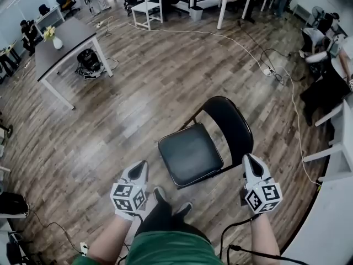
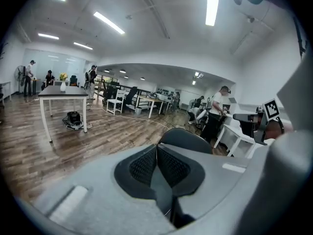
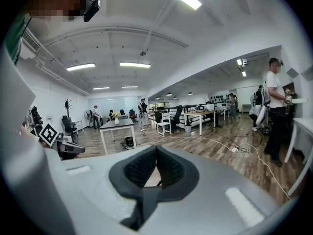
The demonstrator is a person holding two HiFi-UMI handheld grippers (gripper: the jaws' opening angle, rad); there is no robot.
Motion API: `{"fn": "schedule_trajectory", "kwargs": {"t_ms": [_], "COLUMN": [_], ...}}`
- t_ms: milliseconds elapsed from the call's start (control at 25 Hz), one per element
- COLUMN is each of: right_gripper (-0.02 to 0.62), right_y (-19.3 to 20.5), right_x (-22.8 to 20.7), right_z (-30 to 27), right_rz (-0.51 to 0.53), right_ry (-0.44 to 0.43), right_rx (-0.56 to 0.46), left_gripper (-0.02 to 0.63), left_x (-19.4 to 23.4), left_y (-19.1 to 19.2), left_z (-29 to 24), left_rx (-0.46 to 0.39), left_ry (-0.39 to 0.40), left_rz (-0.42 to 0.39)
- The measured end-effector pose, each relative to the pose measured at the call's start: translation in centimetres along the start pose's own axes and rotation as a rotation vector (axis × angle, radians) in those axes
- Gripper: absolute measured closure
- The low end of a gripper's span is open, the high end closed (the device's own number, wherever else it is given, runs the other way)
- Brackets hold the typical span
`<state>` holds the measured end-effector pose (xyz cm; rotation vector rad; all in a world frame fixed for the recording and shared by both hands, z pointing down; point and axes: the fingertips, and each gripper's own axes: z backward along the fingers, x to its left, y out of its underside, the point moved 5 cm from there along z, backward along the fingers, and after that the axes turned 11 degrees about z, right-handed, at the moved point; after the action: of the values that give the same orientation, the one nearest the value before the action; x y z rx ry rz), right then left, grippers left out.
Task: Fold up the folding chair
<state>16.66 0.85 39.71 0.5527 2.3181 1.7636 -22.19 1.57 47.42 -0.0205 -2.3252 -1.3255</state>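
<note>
Head view, read from the left, gives us first the dark-topped table (image 1: 71, 35) with a vase (image 1: 57, 42) on it, well apart from our work and so out of the way. Next comes our left gripper (image 1: 140, 169), its jaws pressed together on nothing, held low just off the near left corner of the seat (image 1: 190, 153). The left gripper view agrees: the pads (image 2: 144, 165) meet in front of the chair's rounded backrest (image 2: 186, 140). The folding chair (image 1: 207, 142) stands open on the wood floor (image 1: 138, 93) right before our feet, seat flat, backrest on the far side and turned a little to the right. Our right gripper (image 1: 251, 162) sits beside the seat's right edge, near the backrest's frame, with its jaws likewise together and empty, as the right gripper view confirms. We judge that the two grippers flank the chair so as to take it from both sides. The fold has not begun, and both would have to open before gripping seat or frame. Far right, a white cable (image 1: 298, 120) trails over the floor, apart from the chair.
</note>
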Motion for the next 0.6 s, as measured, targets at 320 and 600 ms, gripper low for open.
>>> {"fn": "schedule_trajectory", "kwargs": {"t_ms": [320, 600], "right_gripper": [0.592, 0.591], "right_y": [0.3, 2.8], "right_x": [-4.5, -7.9], "right_z": [-7.0, -12.6], "right_rz": [0.015, -0.096], "right_ry": [-0.060, -0.001], "right_rx": [0.149, 0.260], "left_gripper": [0.594, 0.536], "left_x": [6.3, 13.0], "left_y": [3.6, 7.4], "left_z": [-7.5, -14.6], "left_rx": [0.112, 0.271], "left_ry": [0.024, 0.051], "left_rz": [0.179, 0.304]}}
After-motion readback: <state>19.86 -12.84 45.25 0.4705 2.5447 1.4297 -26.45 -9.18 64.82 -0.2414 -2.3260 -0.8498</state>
